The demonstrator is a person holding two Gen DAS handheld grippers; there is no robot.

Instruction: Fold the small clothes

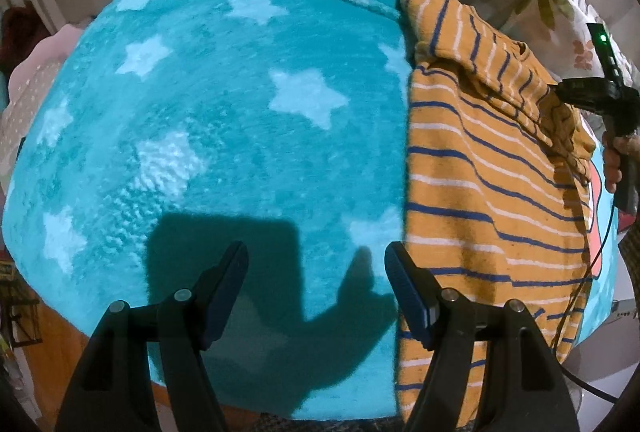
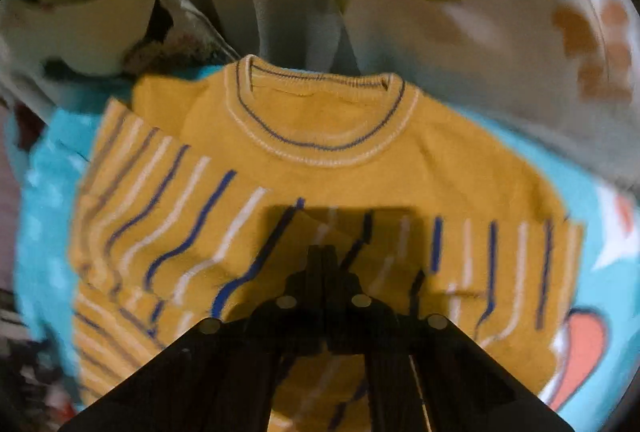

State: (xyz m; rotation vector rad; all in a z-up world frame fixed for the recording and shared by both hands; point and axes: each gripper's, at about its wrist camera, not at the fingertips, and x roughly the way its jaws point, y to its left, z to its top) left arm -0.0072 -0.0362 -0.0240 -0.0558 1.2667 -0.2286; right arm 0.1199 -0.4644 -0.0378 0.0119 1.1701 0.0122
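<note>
A small mustard-yellow sweater [image 1: 480,167] with blue and white stripes lies on a teal star-patterned blanket [image 1: 224,111]. In the left wrist view it is at the right, with a sleeve folded over its body. My left gripper [image 1: 316,264] is open and empty above the blanket, just left of the sweater's edge. My right gripper [image 1: 560,91] shows at the sweater's far side. In the right wrist view the sweater [image 2: 320,135] shows its round collar, and my right gripper [image 2: 322,252] has its fingers pressed together just above the striped fabric; no cloth is seen between them.
Floral pillows or bedding [image 1: 560,3] lie past the sweater, also in the right wrist view [image 2: 480,43]. The blanket's left and near edges drop off to a wooden floor [image 1: 52,344]. A cable [image 1: 576,296] trails over the sweater's right edge.
</note>
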